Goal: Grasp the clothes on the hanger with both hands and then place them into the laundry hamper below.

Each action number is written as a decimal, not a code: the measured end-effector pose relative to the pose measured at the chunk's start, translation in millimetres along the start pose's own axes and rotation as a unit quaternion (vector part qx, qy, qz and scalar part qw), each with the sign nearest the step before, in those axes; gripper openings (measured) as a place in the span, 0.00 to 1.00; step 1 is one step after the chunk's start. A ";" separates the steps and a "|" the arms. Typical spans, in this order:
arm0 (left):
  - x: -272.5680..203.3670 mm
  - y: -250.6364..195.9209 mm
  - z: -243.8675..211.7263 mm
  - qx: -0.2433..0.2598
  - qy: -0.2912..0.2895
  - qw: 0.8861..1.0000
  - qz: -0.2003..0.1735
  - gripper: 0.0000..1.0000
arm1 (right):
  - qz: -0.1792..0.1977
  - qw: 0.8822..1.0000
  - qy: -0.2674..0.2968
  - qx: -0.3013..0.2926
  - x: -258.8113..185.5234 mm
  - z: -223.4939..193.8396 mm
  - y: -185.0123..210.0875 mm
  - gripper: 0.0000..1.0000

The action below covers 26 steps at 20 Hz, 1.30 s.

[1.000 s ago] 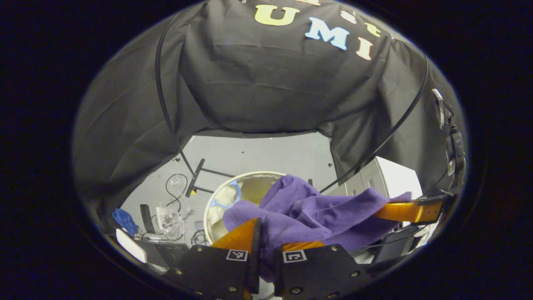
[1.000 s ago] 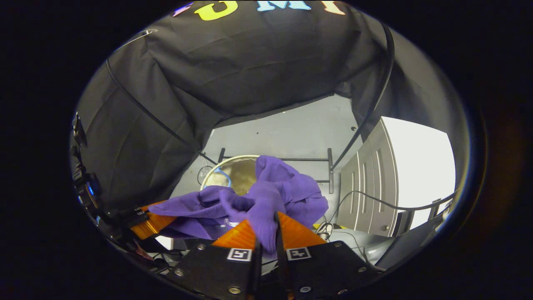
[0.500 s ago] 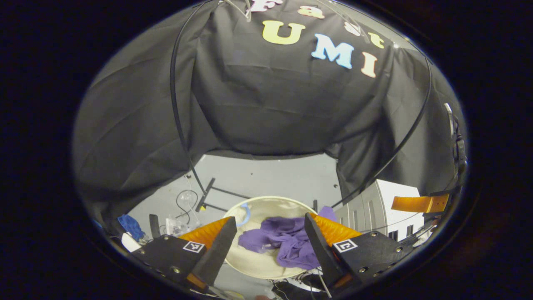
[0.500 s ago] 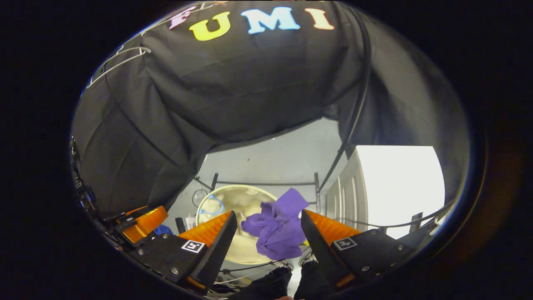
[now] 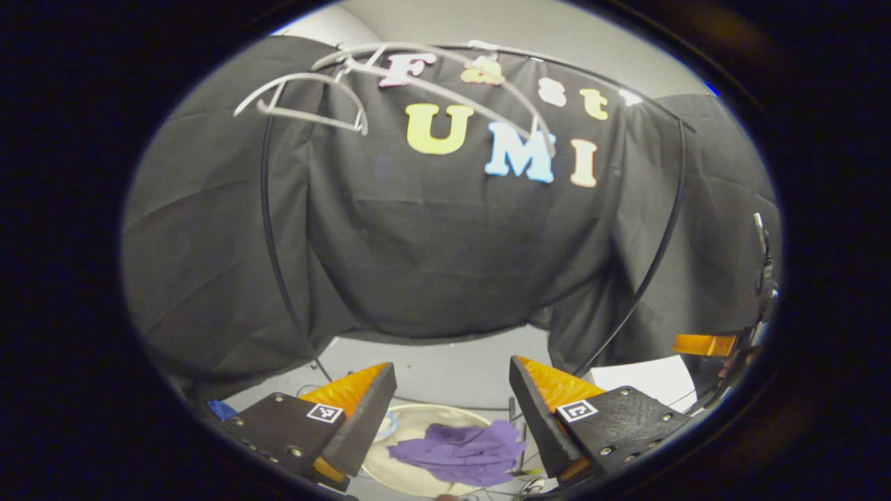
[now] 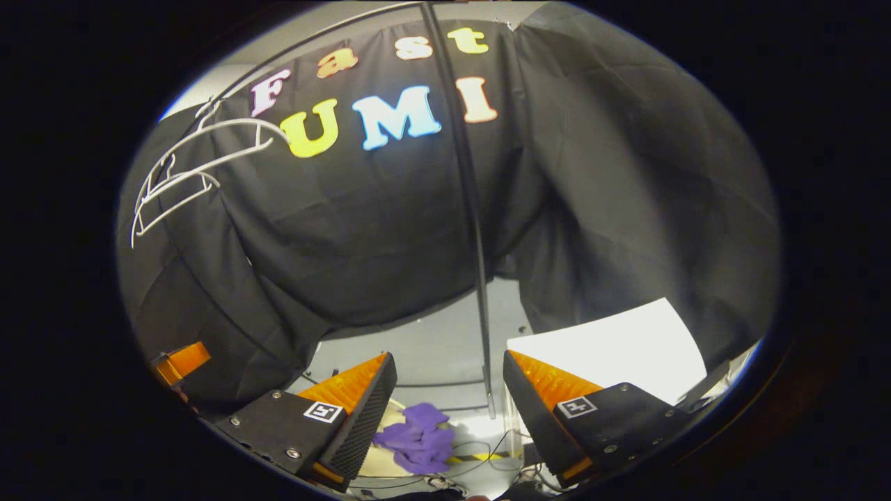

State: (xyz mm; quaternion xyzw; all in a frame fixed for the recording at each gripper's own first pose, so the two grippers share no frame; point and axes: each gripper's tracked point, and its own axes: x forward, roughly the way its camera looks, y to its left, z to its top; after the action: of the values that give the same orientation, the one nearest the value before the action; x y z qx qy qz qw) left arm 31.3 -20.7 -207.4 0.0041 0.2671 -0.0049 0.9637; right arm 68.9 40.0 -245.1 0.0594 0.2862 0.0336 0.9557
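Observation:
The purple garment [image 5: 459,452] lies crumpled inside the round cream laundry hamper [image 5: 407,426] on the floor, far below both grippers. In the right gripper view the garment [image 6: 418,438] drapes over the hamper [image 6: 379,460] at its right side. My left gripper [image 5: 449,396] is open, nothing between its orange fingers. My right gripper [image 6: 449,393] is open too, high above the cloth. Bare white hangers [image 5: 306,97] hang on the rail at upper left, and the hangers [image 6: 188,174] appear at left in the right gripper view. The right gripper's orange finger [image 5: 703,344] pokes in at the right edge.
A black rack frame has upright poles [image 6: 466,209] and a curved rail [image 5: 275,229]. A white cabinet [image 6: 612,348] stands at the right of the hamper. Cables lie on the grey floor [image 6: 445,355] beside the hamper. A blue cloth [image 5: 221,409] lies at lower left.
Both grippers opened and let go of the purple garment, which fell into the hamper. Both grippers then rose, so the hamper has shrunk and the hangers have come into view.

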 end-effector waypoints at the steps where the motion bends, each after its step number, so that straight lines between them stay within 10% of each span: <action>1: -10.0 -15.9 19.3 -0.002 -0.020 1.000 0.002 1.00 | 0.003 1.000 -0.023 -0.006 -6.9 19.0 -8.0 0.95; 12: -120.6 -131.2 209.6 -0.002 -0.253 0.968 0.002 0.99 | 0.040 0.972 -0.226 -0.042 -87.7 172.5 -75.3 0.95; 17: -172.1 -133.8 225.9 -0.029 -0.316 0.948 0.003 0.99 | 0.014 0.960 -0.280 -0.020 -116.0 213.2 -130.0 0.92; 26: -189.9 -80.2 204.1 -0.029 -0.284 0.957 0.057 0.90 | -0.068 0.945 -0.319 -0.022 -155.4 198.0 -174.1 0.95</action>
State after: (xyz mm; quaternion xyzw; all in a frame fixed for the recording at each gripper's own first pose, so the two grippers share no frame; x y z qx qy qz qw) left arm -27.3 -101.6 64.8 -0.0100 -0.0180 0.0570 0.9982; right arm 53.6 -166.4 -19.6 0.0263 -0.0311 -0.0464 0.9981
